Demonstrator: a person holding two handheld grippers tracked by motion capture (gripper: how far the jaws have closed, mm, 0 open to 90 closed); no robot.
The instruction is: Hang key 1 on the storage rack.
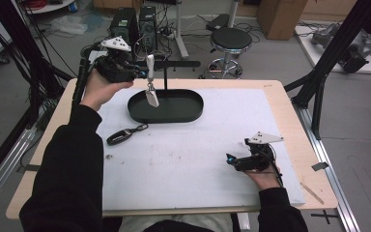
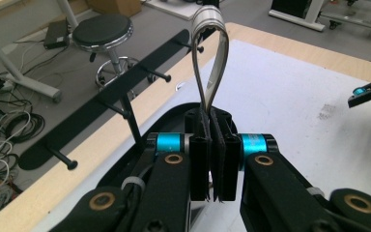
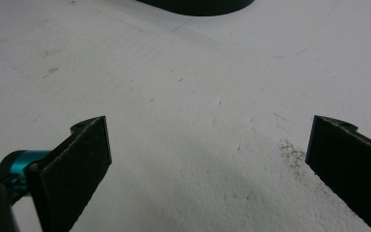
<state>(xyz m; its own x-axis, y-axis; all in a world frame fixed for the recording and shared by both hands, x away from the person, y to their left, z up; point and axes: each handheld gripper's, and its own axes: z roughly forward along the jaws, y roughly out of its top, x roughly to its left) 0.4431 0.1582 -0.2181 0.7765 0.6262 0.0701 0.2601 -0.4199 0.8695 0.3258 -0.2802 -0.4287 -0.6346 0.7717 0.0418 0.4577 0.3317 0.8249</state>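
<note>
Nearest us, our right tongs (image 1: 233, 161) rested on the white desk (image 1: 183, 159), well apart from the black tray (image 1: 183, 113), jaws spread wide and empty. Our left tongs (image 1: 143, 72) were clamped on a white strap loop (image 2: 211, 58) whose tag (image 1: 151, 97) hung over the tray. Beside the tray lay a key fob (image 1: 120, 137).

Even, diffuse overhead lighting, moderately bright, no hard shadows. High view: soft and low-res, fine detail smeared; the white foam sheet covering the wooden table (image 1: 183, 159) reads evenly lit, no blown highlights. Left gripper view: the black two-jaw left gripper (image 2: 211, 159) is sharp, specular glints on its brass bolts; background slightly soft. Right gripper view: grainy, faint soft shadow under the wide-apart black jaws, sheet near-white but not clipped.
</note>
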